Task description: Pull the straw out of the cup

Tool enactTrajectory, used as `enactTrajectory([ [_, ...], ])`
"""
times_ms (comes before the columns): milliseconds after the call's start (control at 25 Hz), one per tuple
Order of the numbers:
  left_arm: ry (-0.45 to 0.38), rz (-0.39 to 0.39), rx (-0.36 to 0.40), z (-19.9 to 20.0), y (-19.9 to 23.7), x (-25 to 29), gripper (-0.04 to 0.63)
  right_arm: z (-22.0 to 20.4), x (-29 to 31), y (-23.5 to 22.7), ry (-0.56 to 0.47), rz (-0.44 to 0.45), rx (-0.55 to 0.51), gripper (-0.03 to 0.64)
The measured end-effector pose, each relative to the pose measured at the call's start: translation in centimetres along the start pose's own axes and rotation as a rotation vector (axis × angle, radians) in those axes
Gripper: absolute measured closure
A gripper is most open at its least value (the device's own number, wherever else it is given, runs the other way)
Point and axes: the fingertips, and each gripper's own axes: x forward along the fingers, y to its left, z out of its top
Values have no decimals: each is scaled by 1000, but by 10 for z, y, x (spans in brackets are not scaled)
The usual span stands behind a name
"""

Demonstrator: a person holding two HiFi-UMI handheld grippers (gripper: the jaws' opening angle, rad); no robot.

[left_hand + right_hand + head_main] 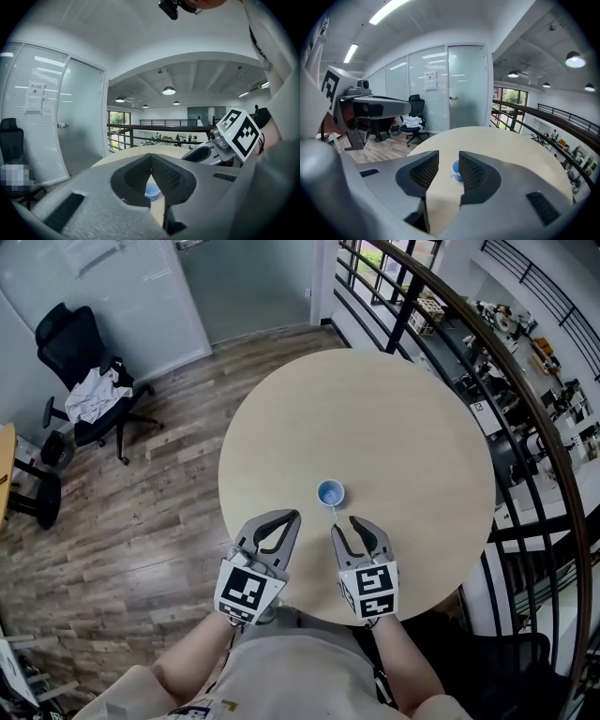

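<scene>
Cup (330,492) sits on table (412,427), just ahead of both claws. R gripper (344,523) is released and empty, aimed at cup, prob. for straw. L gripper (293,515) is clenched on nothing, idle. Straw too small to confirm.

My left tongs (151,158) hide most of the cup (151,191). I see only a small blue bit of it through the gap. In the view from my right tongs (449,165), one pad (472,173) covers a side of the cup (455,167). From my head, the tiny white speck (334,509) by the cup is too small for me to tell what it is. My arms (405,664) are cut off at the bottom edge. My tongs cover the near rim of the table (375,418). The words on the paper (430,80) are too small to read.
</scene>
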Motion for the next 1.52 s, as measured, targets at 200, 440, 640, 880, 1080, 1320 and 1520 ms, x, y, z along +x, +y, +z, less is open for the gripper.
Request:
enactTrajectory([
  [200, 55, -19, -30, -21, -2, 14, 581, -21, 19, -4, 57, -4, 0, 494],
  [440, 105, -38, -58, -44, -3, 30, 581, -42, 41, -6, 117, 5, 5, 495],
  [640, 134, -43, -93, -59, 1, 39, 581, -53, 54, -11, 137, -6, 20, 548],
  [880, 131, -35, -87, -63, 7, 38, 581, -57, 58, -14, 123, -45, -13, 572],
  [1080, 107, -30, -89, -50, 12, 34, 581, -45, 53, -18, 109, -71, -25, 580],
  [1320, 72, -25, -92, -32, 15, 25, 581, -21, 33, -21, 67, -110, -54, 581],
  [1520, -16, -16, -82, 14, 18, 10, 581, 18, 2, -22, -17, -131, -73, 581],
])
